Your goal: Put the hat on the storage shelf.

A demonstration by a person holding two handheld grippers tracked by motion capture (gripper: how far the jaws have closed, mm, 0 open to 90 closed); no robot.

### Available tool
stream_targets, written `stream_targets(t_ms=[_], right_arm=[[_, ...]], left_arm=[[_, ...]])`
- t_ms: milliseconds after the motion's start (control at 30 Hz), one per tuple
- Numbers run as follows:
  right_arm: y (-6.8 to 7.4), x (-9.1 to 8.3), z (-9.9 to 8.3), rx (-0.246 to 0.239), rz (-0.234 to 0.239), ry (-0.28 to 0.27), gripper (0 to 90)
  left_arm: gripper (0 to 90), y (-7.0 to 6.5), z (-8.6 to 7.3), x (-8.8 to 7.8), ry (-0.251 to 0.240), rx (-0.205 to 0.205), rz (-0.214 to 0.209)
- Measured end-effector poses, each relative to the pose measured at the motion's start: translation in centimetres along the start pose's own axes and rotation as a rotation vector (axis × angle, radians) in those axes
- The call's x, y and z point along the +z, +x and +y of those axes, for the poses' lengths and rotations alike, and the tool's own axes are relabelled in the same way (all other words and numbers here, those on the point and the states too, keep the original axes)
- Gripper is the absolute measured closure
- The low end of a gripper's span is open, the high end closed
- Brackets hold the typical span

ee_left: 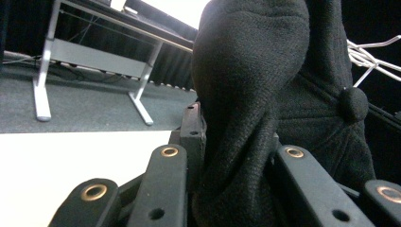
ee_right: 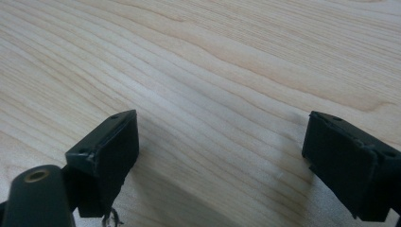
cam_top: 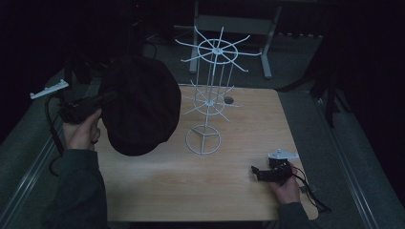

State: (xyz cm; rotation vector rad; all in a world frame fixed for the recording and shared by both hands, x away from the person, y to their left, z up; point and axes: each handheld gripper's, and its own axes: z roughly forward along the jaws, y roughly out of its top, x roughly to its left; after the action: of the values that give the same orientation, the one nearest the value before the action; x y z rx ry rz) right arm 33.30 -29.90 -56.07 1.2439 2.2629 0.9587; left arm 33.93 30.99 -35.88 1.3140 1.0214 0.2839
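Note:
A black knitted cap (cam_top: 141, 105) hangs in the air at the left of the table, just left of a white wire rack (cam_top: 210, 90) with spoke arms on two levels. My left gripper (cam_top: 102, 100) is shut on the cap's edge. In the left gripper view the cap's fabric (ee_left: 255, 94) is pinched between the jaws, and a small button (ee_left: 352, 104) on its crown shows beside the rack's white spokes (ee_left: 373, 56). My right gripper (cam_top: 255, 172) rests low at the table's front right, open. Its jaws (ee_right: 222, 156) stand wide apart over bare wood.
The wooden table (cam_top: 229, 191) has a small round hole (cam_top: 229, 100) behind the rack. A white-legged desk (cam_top: 267, 33) stands on the grey carpet beyond the table. A cable (cam_top: 315, 195) trails from the right gripper past the table's corner.

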Motion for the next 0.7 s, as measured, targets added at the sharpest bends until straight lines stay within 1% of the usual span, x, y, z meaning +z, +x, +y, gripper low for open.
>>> stream_targets(t_ms=[267,467,533,700], right_arm=[[0.00,0.00,0.00,0.000,0.000,0.000,11.6],[0.00,0.00,0.00,0.000,0.000,0.000,11.6],[0.00,0.00,0.00,0.000,0.000,0.000,11.6],[0.00,-0.01,0.00,0.000,0.000,0.001,11.6]], left_arm=[[74.7,-0.27,0.34,-0.07,-0.004,0.004,-0.023],[74.7,-0.52,0.54,-0.13,-0.003,0.008,-0.026],[74.7,-0.68,0.68,-0.15,-0.002,0.014,-0.033],[74.7,-0.77,0.76,-0.10,-0.009,0.008,-0.036]])
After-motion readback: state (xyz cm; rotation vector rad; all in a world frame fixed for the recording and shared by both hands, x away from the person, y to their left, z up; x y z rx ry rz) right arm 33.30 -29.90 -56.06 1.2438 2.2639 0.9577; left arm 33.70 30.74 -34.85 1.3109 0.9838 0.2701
